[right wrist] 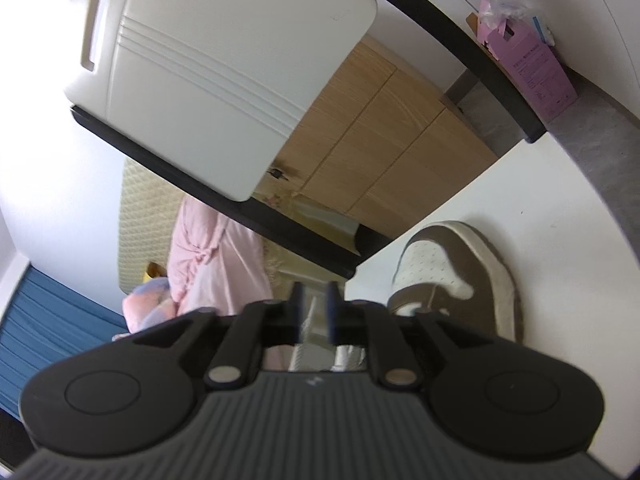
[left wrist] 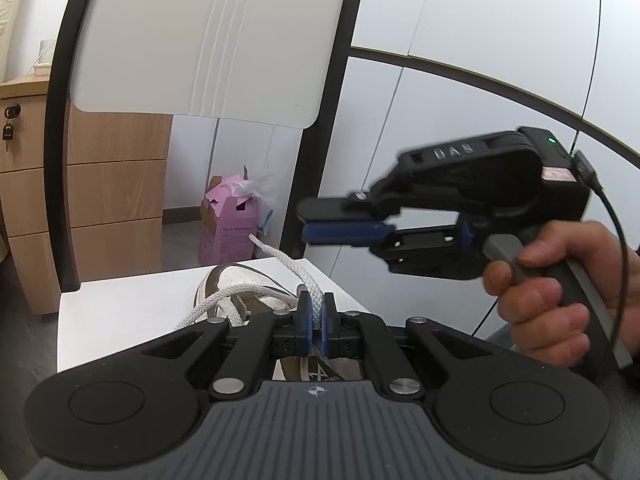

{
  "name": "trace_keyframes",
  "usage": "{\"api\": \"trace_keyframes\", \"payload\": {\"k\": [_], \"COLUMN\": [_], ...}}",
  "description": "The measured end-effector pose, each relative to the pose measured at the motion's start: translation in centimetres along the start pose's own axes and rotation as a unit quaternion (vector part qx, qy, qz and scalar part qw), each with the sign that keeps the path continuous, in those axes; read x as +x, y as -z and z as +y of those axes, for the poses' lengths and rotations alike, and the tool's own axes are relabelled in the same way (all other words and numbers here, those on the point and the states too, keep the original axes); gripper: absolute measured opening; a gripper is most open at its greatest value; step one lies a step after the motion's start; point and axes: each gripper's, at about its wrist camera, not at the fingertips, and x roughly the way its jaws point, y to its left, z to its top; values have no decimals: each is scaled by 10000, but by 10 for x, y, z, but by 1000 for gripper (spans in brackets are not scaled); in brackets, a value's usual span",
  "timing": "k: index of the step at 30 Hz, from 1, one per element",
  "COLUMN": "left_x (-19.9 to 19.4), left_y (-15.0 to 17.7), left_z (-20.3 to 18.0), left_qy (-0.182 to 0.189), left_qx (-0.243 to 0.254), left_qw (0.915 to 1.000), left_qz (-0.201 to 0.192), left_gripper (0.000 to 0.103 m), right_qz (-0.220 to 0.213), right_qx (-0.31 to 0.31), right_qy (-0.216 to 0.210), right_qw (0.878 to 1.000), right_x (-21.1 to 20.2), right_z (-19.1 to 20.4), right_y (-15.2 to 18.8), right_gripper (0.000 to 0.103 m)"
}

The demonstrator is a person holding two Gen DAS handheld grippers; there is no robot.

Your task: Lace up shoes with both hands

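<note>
Presently the left gripper fingers clamp the white lace above the shoe, while the right gripper, fingers nearly together and empty, should keep the lace taut.

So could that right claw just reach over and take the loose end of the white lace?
Probably yes. The right claw hangs in open air just above the free lace end, with nothing between them. But its fingers look nearly closed, so it would likely need to open first. The left claw pinches the same lace lower down.
</note>
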Motion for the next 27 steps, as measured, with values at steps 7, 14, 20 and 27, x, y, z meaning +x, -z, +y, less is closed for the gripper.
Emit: {"api": "trace_keyframes", "payload": {"k": [7,14,20,27], "left_x": [2,2,-1,-12], "left_y": [3,2,-1,-6], "left_z": [-5,-3,1,7], "left_qy": [78,60,-3,21], "left_qx": [177,140,-69,-367], "left_qw": [9997,9998,10000,9988], "left_qz": [118,108,46,-324], "left_gripper": [5,5,7,51], "right_qz": [480,770,435,238], "right_qx": [-189,-59,102,-177], "right_qy": [84,70,-92,-13], "right_qw": [9986,9970,9990,9996], "right_x": [29,41,30,24], "right_z": [-3,-11,-15,-9], "right_y": [-12,-9,-10,-7], "right_gripper": [40,7,3,3]}}
